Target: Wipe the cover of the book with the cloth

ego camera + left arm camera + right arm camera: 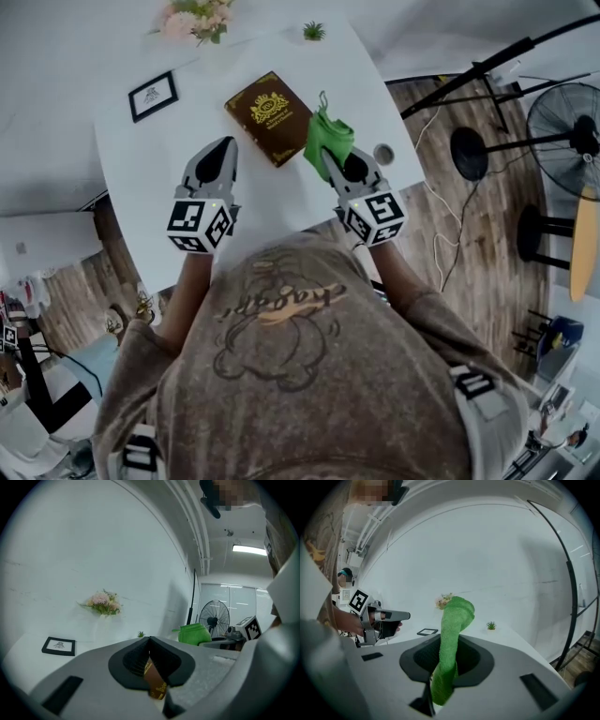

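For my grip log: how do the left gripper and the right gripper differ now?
The right gripper is shut on the green cloth; the left gripper is shut and empty. The right gripper is right of the book, the left gripper left of it. Both are over the table.

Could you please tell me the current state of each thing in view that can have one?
book: closed, lying flat on the table, cover up.
cloth: bunched, clamped in the right gripper.
left gripper: jaws together, holding nothing.
right gripper: jaws shut on the cloth.
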